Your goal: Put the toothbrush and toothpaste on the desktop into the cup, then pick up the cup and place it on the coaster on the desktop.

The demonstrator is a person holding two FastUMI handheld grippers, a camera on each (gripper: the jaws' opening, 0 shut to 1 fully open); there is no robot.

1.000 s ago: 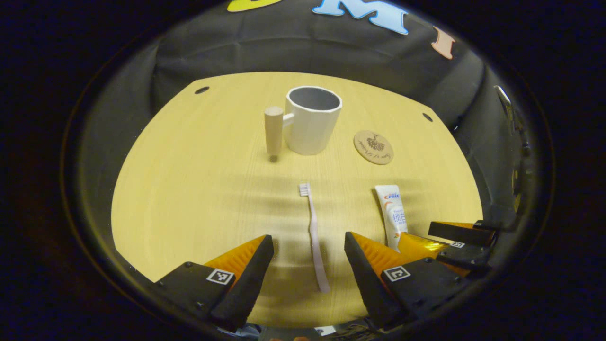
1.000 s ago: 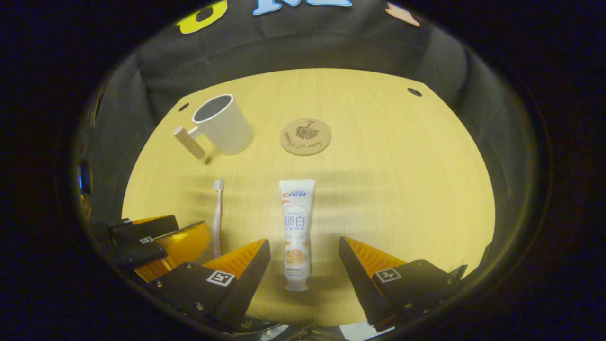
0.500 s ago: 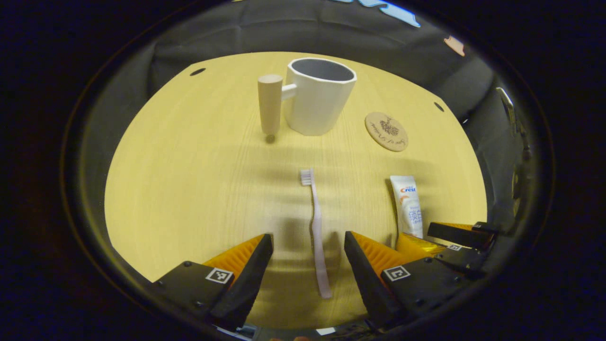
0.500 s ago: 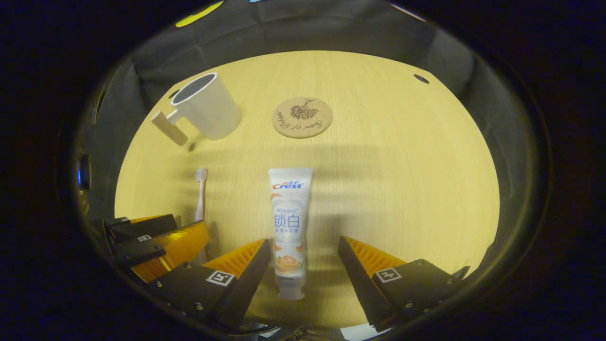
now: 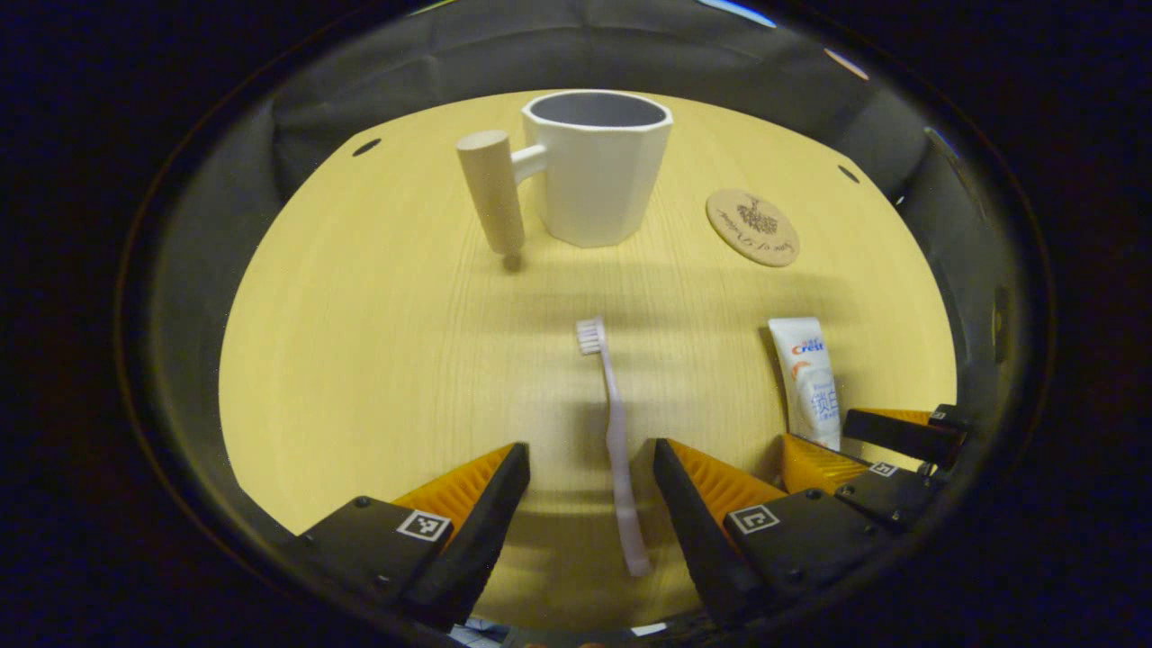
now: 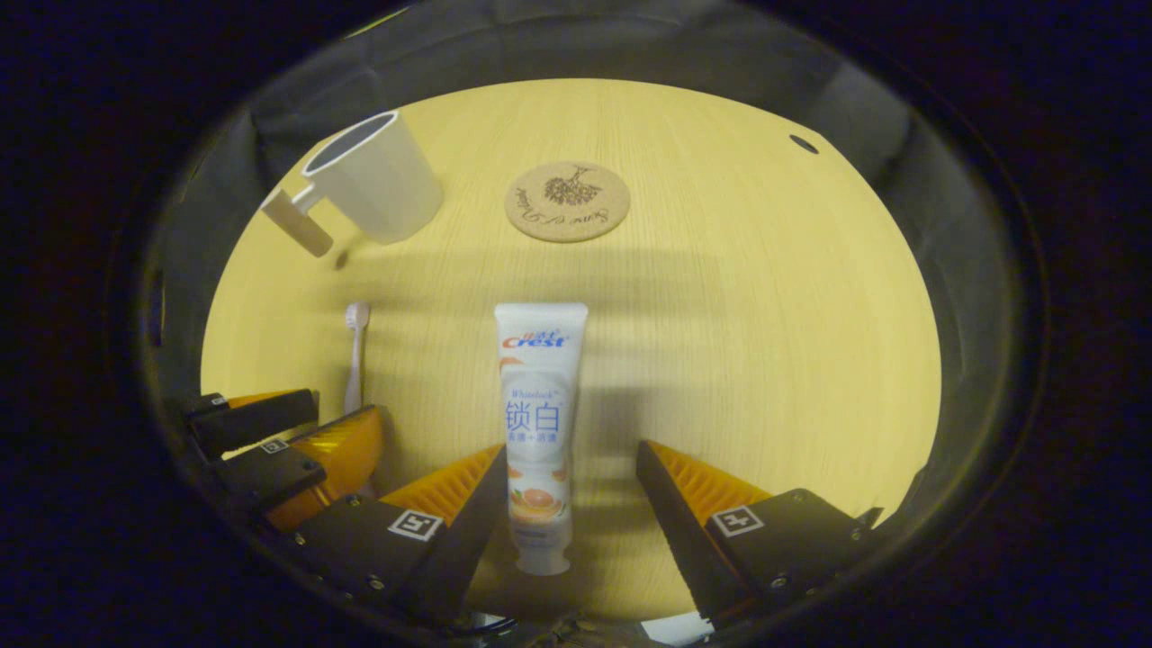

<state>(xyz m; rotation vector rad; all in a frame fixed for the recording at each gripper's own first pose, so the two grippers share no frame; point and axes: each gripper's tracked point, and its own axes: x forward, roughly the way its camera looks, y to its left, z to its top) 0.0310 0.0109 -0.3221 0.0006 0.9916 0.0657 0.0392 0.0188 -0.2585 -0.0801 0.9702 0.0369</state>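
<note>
A pale pink toothbrush (image 5: 616,432) lies flat on the desktop, its handle between the spread fingers of my left gripper (image 5: 589,459), which is open and not touching it. A white toothpaste tube (image 6: 538,423) lies lengthwise between the fingers of my right gripper (image 6: 571,459), also open, cap end nearest the camera. The white cup (image 5: 597,171) with a wooden handle (image 5: 490,191) stands upright at the back. To its right lies the round cork coaster (image 5: 752,227). In the right gripper view the cup (image 6: 373,175) sits far left, the coaster (image 6: 566,201) ahead, the toothbrush (image 6: 355,355) to the left.
The yellow wooden desktop (image 5: 378,342) is round-edged with small dark holes (image 5: 365,147) near its far corners. Black cloth walls close in behind and beside it. The other gripper (image 5: 886,459) works close at the right of the left gripper view.
Both grippers have moved forward and down, so the toothbrush handle and the toothpaste tube now reach deeper between their fingers. Nothing on the desktop has shifted.
</note>
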